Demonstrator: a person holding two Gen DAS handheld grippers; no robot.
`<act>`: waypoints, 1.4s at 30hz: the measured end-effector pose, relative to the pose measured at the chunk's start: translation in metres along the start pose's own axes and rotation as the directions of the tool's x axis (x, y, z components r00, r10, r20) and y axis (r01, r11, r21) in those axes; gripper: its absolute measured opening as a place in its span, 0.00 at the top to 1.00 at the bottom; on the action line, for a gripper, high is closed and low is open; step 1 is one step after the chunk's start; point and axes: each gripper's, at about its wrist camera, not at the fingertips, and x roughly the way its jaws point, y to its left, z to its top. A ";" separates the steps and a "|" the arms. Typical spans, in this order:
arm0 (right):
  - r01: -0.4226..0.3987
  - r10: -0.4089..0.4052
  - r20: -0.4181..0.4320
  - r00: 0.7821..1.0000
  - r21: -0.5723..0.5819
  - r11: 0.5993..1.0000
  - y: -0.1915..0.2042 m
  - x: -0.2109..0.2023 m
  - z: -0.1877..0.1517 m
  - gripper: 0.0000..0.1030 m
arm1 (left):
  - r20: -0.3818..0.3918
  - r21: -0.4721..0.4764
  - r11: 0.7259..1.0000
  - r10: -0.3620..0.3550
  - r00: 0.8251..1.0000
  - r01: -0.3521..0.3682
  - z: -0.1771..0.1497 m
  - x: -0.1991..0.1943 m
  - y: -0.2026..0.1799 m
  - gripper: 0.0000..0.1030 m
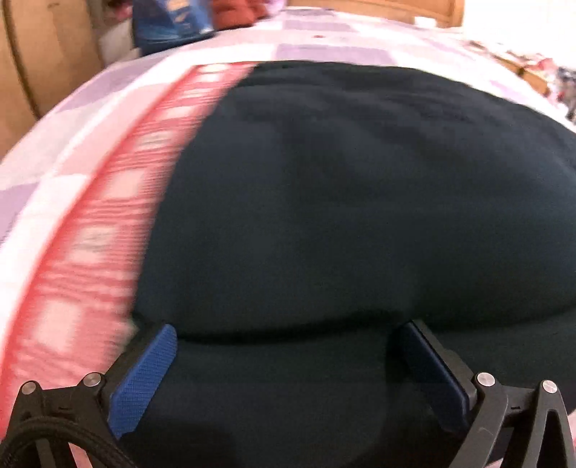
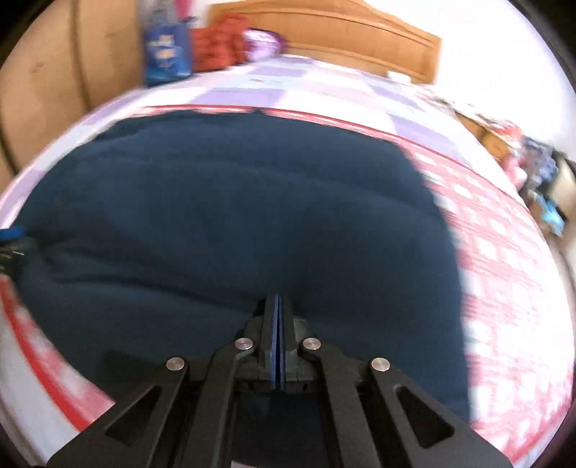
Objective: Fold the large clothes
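Garment (image 2: pixel 234 223) spreads ahead of both claws, long axis sideways | left claw (image 1: pixel 284 363) spread over near fold | right claw (image 2: pixel 276 316) pressed together, nothing visibly pinched

A bed (image 2: pixel 324 81) with a lilac-and-white checked sheet carries everything. A red-and-white checked cloth (image 2: pixel 504 252) is spread on the sheet, and a dark navy garment (image 2: pixel 234 216) lies flat on that cloth, covering most of it. At the far end, by the wooden headboard (image 2: pixel 360 32), sit a blue bag (image 2: pixel 167 54), a red bundle (image 2: pixel 216 46) and a purple bundle (image 2: pixel 261 45).
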 end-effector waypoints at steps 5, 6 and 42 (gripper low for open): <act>0.131 -0.117 -0.076 0.990 0.221 0.966 -0.075 -0.008 -0.002 1.00 | -0.047 -0.042 0.996 0.073 0.996 -0.075 0.018 0.000 0.031 0.04; 0.148 -0.135 -0.069 0.988 0.247 0.958 -0.080 -0.014 0.003 1.00 | -0.035 -0.076 0.995 0.064 0.997 -0.067 0.025 -0.004 0.034 0.04; 0.018 0.031 -0.127 0.991 0.366 0.930 -0.156 0.154 0.157 1.00 | -0.154 -0.040 0.998 -0.050 0.987 0.044 0.200 0.171 -0.023 0.00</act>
